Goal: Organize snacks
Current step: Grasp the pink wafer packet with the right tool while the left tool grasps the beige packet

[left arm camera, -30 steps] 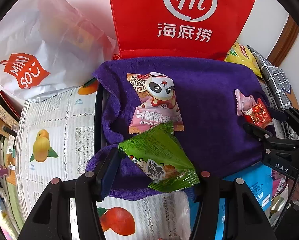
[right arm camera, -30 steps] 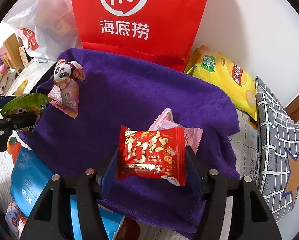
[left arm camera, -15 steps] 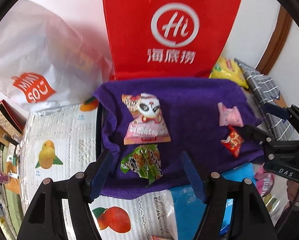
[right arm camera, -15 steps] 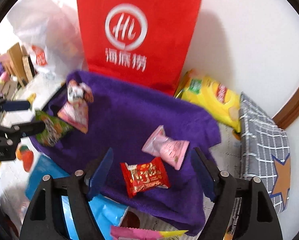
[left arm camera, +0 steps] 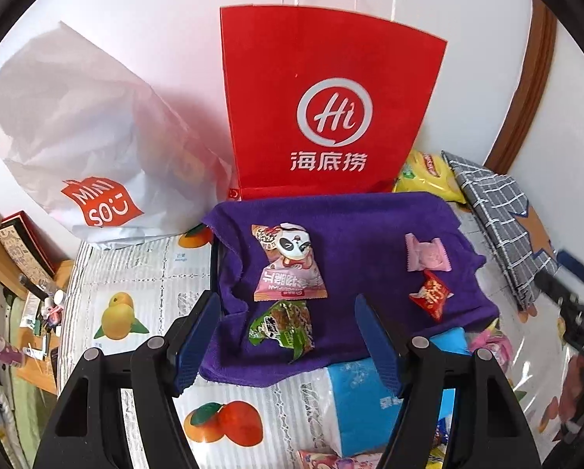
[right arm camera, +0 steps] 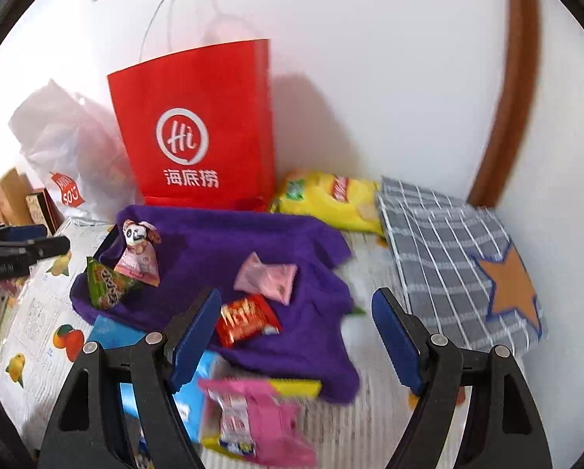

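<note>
Four snack packets lie on a purple towel (left arm camera: 370,226) (right arm camera: 229,242). At its left are a green packet (left arm camera: 284,326) (right arm camera: 106,283) and a pink panda packet (left arm camera: 288,265) (right arm camera: 139,254). At its right are a small pink packet (left arm camera: 426,254) (right arm camera: 266,277) and a red packet (left arm camera: 430,295) (right arm camera: 247,318). My left gripper (left arm camera: 284,305) hovers open above the green packet, holding nothing. My right gripper (right arm camera: 297,299) is open and empty, raised over the towel's near right edge, with the red packet below its left finger.
A red paper bag (left arm camera: 331,97) (right arm camera: 198,129) stands against the wall behind the towel, a white plastic bag (left arm camera: 77,136) to its left. A yellow chips bag (right arm camera: 331,199) and a grey plaid bag (right arm camera: 456,258) lie right. A blue package (left arm camera: 362,398) and a pink-yellow packet (right arm camera: 252,414) lie nearest.
Both grippers opened and let go: the green packet and the red packet now lie on the towel. Both grippers then lifted and drew back, the right one also swinging right.
</note>
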`<state>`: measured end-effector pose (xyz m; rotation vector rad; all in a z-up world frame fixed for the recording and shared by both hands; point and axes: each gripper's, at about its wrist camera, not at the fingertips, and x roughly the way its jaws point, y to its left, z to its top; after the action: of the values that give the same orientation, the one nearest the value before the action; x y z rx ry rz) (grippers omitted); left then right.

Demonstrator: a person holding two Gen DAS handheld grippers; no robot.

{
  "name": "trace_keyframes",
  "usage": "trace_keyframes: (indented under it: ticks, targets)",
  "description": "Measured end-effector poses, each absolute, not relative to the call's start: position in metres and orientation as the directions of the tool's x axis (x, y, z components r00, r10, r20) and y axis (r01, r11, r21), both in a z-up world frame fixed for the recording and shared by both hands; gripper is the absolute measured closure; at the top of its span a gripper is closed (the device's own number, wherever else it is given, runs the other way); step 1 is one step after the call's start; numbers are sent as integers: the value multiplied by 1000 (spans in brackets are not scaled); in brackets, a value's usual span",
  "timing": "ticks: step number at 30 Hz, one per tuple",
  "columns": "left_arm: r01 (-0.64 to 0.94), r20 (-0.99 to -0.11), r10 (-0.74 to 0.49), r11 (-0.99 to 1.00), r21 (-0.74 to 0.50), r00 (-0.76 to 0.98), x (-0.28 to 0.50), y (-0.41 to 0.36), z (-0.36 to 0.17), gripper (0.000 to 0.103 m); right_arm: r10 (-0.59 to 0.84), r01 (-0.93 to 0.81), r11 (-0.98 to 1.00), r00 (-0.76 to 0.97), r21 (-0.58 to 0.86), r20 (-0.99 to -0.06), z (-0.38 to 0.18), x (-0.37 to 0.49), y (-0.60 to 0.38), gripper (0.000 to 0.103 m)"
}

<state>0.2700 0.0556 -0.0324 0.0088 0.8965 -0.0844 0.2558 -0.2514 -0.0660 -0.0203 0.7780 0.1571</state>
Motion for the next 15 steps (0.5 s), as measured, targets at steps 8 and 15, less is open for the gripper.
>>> trace_keyframes:
  ticks: [8, 15]
  targets:
    - [96, -759, -79, 995, -22, 646, 244, 45, -16, 33, 189, -148, 981, 602, 125, -776, -107, 225, -262, 24]
    - [100, -763, -55, 995, 13, 645, 207, 48, -27, 33, 251, -182, 967, 552, 178, -795, -141, 219, -250, 24]
